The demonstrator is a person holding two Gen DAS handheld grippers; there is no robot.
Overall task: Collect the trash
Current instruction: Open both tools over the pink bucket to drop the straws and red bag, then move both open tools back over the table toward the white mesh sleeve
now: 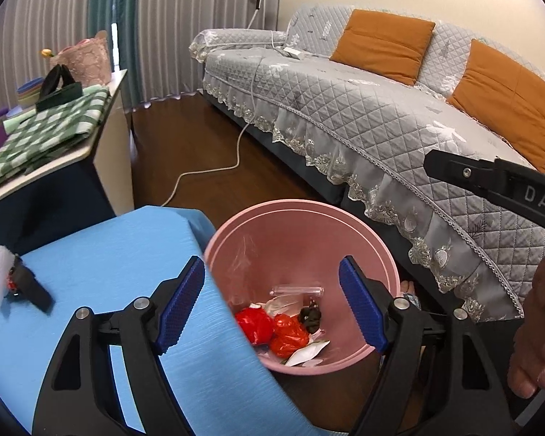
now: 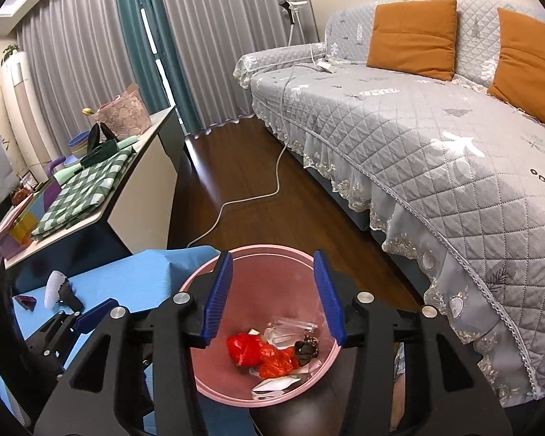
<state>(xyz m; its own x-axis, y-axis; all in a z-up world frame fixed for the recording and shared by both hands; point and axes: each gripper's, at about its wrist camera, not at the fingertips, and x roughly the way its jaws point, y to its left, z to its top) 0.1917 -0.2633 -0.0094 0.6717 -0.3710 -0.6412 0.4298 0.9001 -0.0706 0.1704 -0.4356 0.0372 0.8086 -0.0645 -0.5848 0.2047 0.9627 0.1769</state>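
While my left hand-held gripper [image 1: 272, 305] hangs spread and empty over the blue worktop's [image 1: 109, 254] right edge, the white scrap [image 1: 0, 276] near its left edge could be missed or knocked off, I judge. My right hand-held gripper [image 2: 272, 298], parted and empty, hovers over the pink bin [image 2: 200, 381] holding red wrappers [image 2: 258, 354].

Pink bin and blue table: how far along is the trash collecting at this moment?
Done: the pink bin already holds red wrappers, clear plastic and a dark scrap. In hand: nothing; the right gripper stands open over the bin, the left gripper open and empty. Left: a white pad with a black item on the blue table.
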